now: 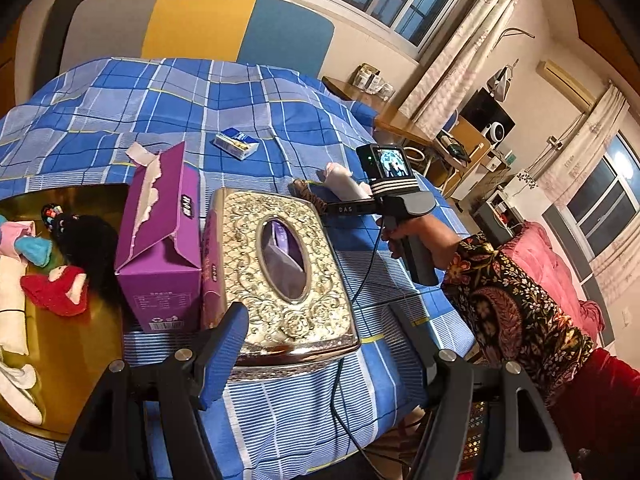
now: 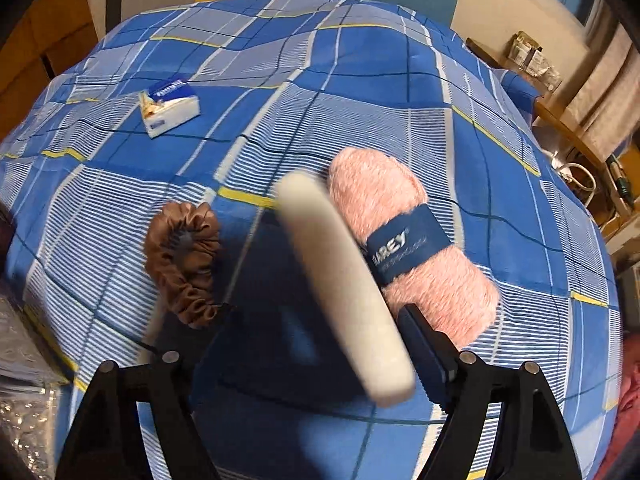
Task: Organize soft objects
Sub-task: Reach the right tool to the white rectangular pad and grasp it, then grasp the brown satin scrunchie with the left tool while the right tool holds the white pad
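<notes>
Right claw wide open over white soft stick, not squeezing it. Left claw open, empty. Pink yarn, brown scrunchie lying loose on blue cloth. Toys piled on gold tray. About half done.

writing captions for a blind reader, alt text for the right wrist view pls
A blurred white oblong pad lies between the right gripper's open jaws, above a blue plaid cloth. Beside it lie a pink yarn skein, a brown scrunchie and a small tissue pack.
</notes>
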